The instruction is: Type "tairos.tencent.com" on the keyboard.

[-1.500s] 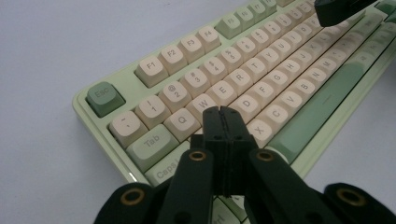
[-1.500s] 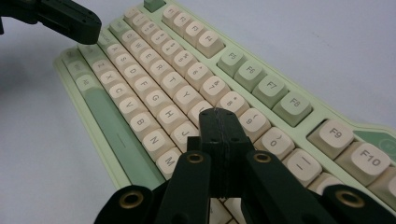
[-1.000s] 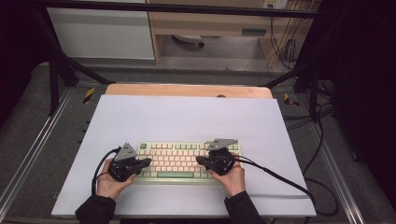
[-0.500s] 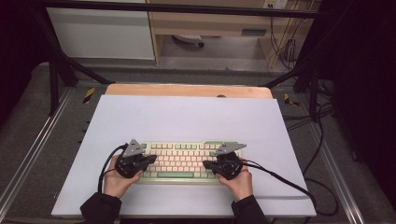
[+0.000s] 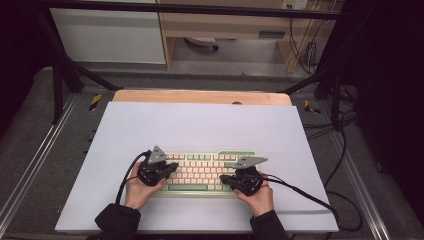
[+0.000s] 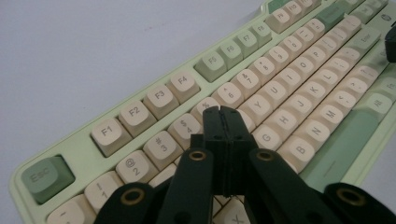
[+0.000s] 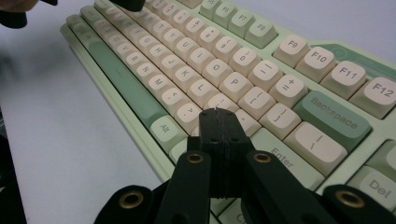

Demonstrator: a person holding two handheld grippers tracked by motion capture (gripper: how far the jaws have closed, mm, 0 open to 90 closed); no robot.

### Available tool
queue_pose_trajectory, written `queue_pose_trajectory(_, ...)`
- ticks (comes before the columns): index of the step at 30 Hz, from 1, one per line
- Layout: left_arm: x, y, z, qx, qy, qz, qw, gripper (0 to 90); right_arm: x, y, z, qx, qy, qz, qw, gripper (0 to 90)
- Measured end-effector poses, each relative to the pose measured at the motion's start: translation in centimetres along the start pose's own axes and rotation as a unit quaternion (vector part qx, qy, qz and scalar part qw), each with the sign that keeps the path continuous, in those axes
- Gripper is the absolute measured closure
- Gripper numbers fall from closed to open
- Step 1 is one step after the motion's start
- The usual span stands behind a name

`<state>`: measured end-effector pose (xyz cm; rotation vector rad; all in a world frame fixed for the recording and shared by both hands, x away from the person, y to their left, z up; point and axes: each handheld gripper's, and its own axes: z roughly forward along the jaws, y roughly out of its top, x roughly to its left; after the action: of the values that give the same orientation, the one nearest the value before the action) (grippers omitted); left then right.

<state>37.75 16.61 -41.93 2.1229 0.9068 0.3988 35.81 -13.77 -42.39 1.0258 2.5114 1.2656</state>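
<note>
Keyboard [image 5: 202, 172], pale green case with cream keycaps, flat on the white tabletop [image 5: 200, 125], near its front edge and roughly centred. Stiff, slab-like body; probably moderate weight, unlikely to flex. Keycaps smooth, rounded, sprung: yield straight down under a tip, could pop off if levered sideways. Best contact judged to be the centre of one cap, pressed vertically; for moving the whole board, the bare case rim at either short end, not the caps.

Left tool [image 5: 171, 166] above the keyboard's left half, jaws shut flat together with nothing between; in the left gripper view the closed tip [image 6: 220, 112] hangs over the number row near the 4 and 5 keys. Contact with a cap not discernible.

Right tool [image 5: 224, 178] above the keyboard's right half, jaws likewise pressed together and empty; in the right gripper view the tip [image 7: 217, 113] sits over the keys just left of Enter [image 7: 280, 156], below P. Touching or hovering: cannot tell.

Wooden board [image 5: 200, 96] behind the keyboard, at the tabletop's far edge.
</note>
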Motion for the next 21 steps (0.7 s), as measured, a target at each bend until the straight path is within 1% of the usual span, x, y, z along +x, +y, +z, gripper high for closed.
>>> queue_pose_trajectory(5, -0.09, -0.16, 0.54, 0.002, 0.002, 0.002, 1.0000, 89.8, -0.01, -0.02, -0.13, -0.003, 0.001, 0.002, 1.0000, 90.0)
queue_pose_trajectory(21, -0.08, -0.34, 0.82, 0.002, 0.001, 0.005, 1.0000, 89.8, 0.00, -0.09, -0.06, 0.000, 0.004, 0.004, 1.0000, 90.0)
